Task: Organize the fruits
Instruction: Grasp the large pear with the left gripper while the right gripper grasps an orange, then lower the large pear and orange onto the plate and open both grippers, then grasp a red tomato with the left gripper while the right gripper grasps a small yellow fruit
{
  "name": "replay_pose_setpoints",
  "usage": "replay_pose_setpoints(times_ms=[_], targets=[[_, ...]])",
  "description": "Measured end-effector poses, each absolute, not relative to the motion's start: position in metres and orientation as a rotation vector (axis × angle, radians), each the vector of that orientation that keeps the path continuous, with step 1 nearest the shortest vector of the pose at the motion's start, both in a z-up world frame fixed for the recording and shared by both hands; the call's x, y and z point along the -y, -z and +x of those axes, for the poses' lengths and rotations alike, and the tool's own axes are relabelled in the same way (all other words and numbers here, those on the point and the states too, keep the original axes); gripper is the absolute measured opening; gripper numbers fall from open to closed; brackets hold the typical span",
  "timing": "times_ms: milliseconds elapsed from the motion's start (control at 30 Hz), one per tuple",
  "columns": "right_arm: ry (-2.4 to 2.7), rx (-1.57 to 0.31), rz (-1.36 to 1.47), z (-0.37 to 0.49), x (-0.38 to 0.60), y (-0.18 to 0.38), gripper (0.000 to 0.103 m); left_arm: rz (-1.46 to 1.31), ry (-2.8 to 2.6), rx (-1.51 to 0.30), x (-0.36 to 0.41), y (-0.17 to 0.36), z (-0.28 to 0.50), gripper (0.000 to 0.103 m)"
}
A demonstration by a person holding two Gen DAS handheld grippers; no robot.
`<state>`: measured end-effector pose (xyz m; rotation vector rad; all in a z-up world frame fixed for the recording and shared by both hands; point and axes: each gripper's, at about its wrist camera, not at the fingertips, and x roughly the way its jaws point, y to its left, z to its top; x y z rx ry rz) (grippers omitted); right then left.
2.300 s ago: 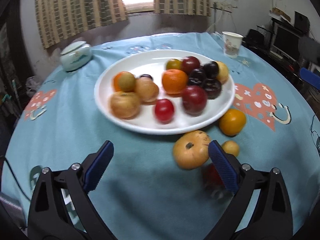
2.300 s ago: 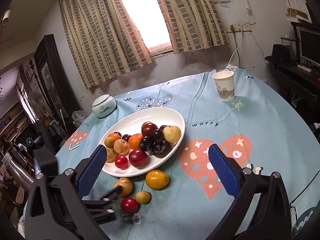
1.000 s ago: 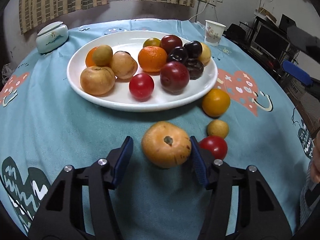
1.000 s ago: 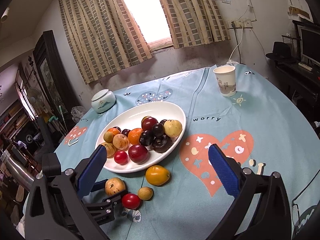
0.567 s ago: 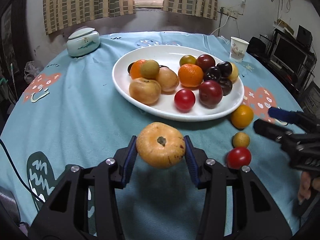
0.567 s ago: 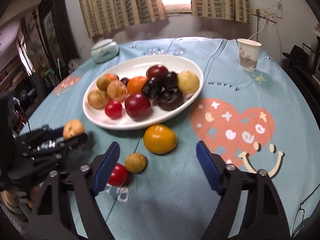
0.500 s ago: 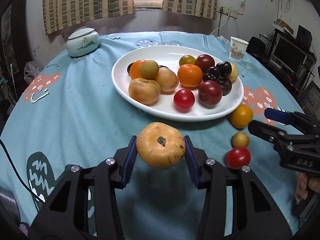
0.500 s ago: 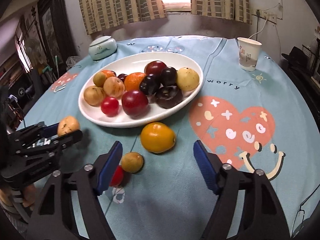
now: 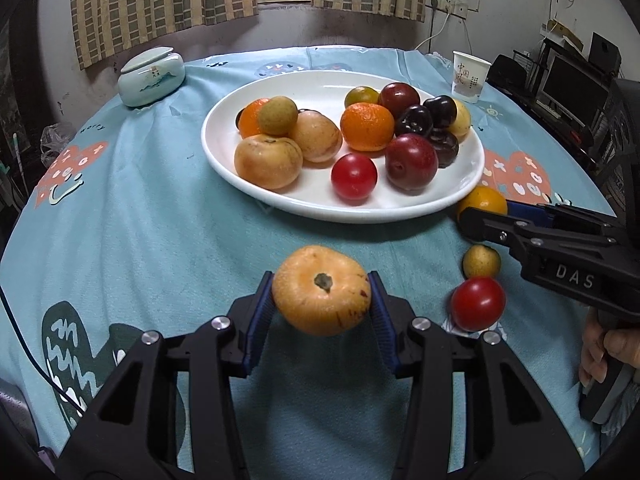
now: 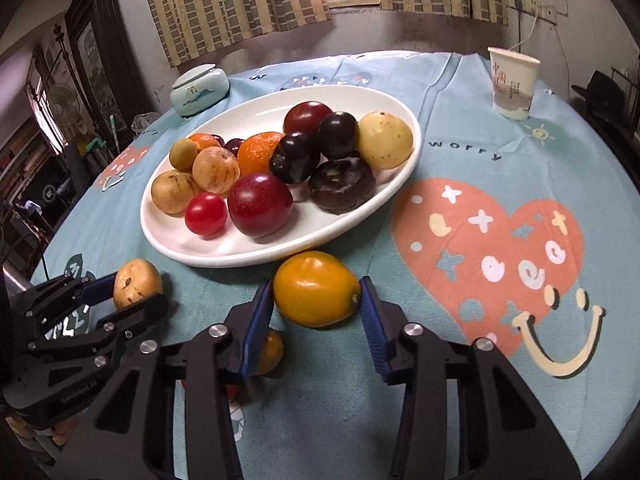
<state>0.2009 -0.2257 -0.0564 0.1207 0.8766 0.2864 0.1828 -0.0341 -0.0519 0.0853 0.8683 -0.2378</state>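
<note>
While its blue-padded fingers pressed both flanks of a round tan-orange fruit with a dark stem scar, the left gripper held that fruit clear of the pale blue printed tablecloth, in front of the white oval plate. The right gripper had just been closing; its blue pads stood narrowly apart at either side of a smooth yellow-orange oval fruit lying on the cloth against the plate's near rim, and full contact could not be confirmed. A small tan fruit and a red cherry tomato lay just beside that gripper. The plate carried oranges, dark plums, red plums, a tomato and tan fruits.
</note>
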Motion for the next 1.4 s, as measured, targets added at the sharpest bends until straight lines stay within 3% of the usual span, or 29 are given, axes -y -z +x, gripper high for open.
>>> replay_pose_setpoints(times_ms=[200,467,600,967,1033,1067,1100,1167,1400], targets=[[-0.293,-0.869,0.142,0.189,0.233,0.049,0.042,0.085,0.220,-0.839,0.032,0.047,0.178,0.047],[-0.261,-0.516,0.193,0.132,0.253,-0.044,0.042,0.034,0.149,-0.669,0.019,-0.023,0.178,0.047],[-0.256,-0.489,0.154,0.165,0.243,-0.070,0.042,-0.010,0.110,-0.624,0.024,-0.048,0.212,0.047],[-0.212,-0.667,0.163,0.292,0.232,-0.006,0.042,-0.034,0.090,-0.737,0.047,-0.003,0.295,0.047],[-0.219,-0.669,0.148,0.296,0.226,-0.002,0.043,-0.040,0.091,-0.736,0.046,0.000,0.298,0.055],[-0.227,-0.675,0.138,0.297,0.224,-0.001,0.047,-0.038,0.073,-0.727,0.045,0.001,0.298,0.061],[-0.227,-0.673,0.132,0.297,0.222,-0.001,0.064,-0.038,0.059,-0.717,0.043,0.000,0.297,0.071],[-0.194,-0.635,0.125,0.291,0.223,-0.006,0.072,-0.045,0.041,-0.704,0.039,-0.003,0.295,0.076],[-0.264,-0.437,0.203,0.232,0.241,-0.074,0.076,-0.061,0.032,-0.669,0.023,-0.024,0.269,0.077]])
